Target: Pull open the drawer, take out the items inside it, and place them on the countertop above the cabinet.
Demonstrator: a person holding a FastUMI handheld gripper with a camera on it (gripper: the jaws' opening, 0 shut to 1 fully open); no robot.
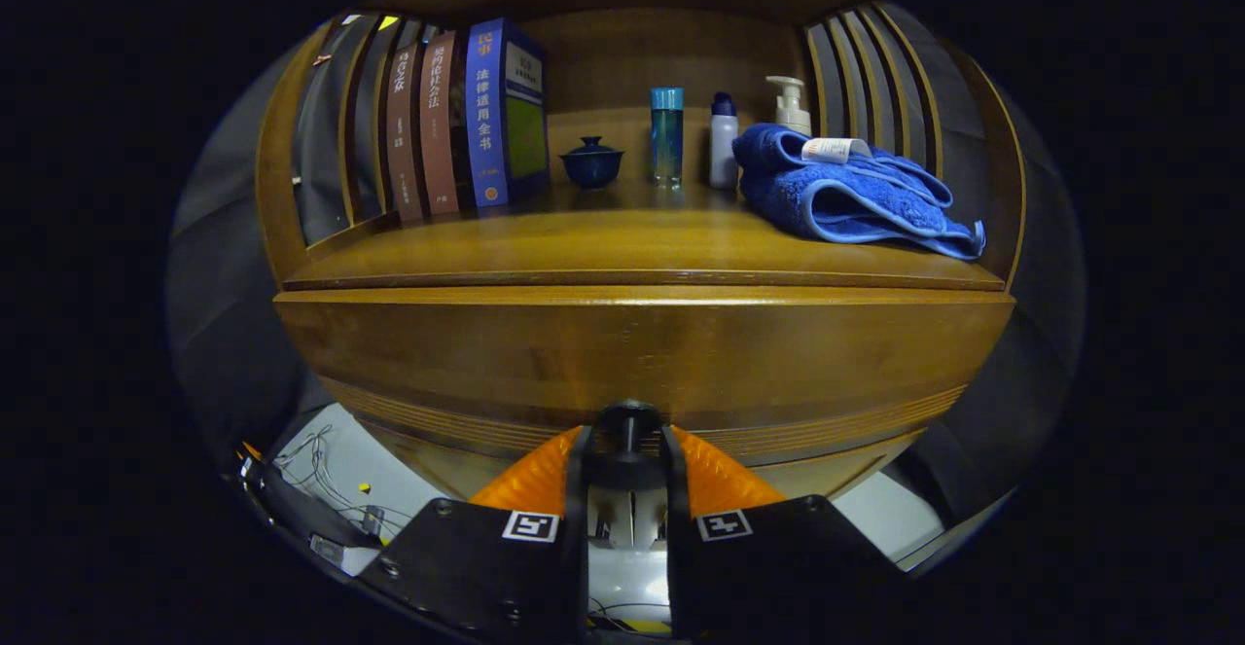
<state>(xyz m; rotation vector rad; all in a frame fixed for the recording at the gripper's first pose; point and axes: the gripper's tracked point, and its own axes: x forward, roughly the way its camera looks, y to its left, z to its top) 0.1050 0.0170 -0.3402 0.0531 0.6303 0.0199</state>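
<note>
**Gripper on the knob, drawer not yet drawn**

At the bottom centre of the frame the gripper [627,450] has its two fingers closed in around the dark round knob [627,423] of the drawer [642,353]; both appear to press on it from either side, leaving only a narrow gap. The drawer front fills the middle of the frame and sits flush under the countertop [584,241], so it looks closed, its contents hidden.

On the countertop, in the upper half, stand books [457,120] at upper left, a small lidded bowl [591,162] at centre, a blue bottle [667,135], a white bottle [723,139] and a pump bottle [790,105], with a folded blue towel [846,199] at upper right.

By my reading the task is at its first step: the pull, the emptying and the placing all remain.
</note>
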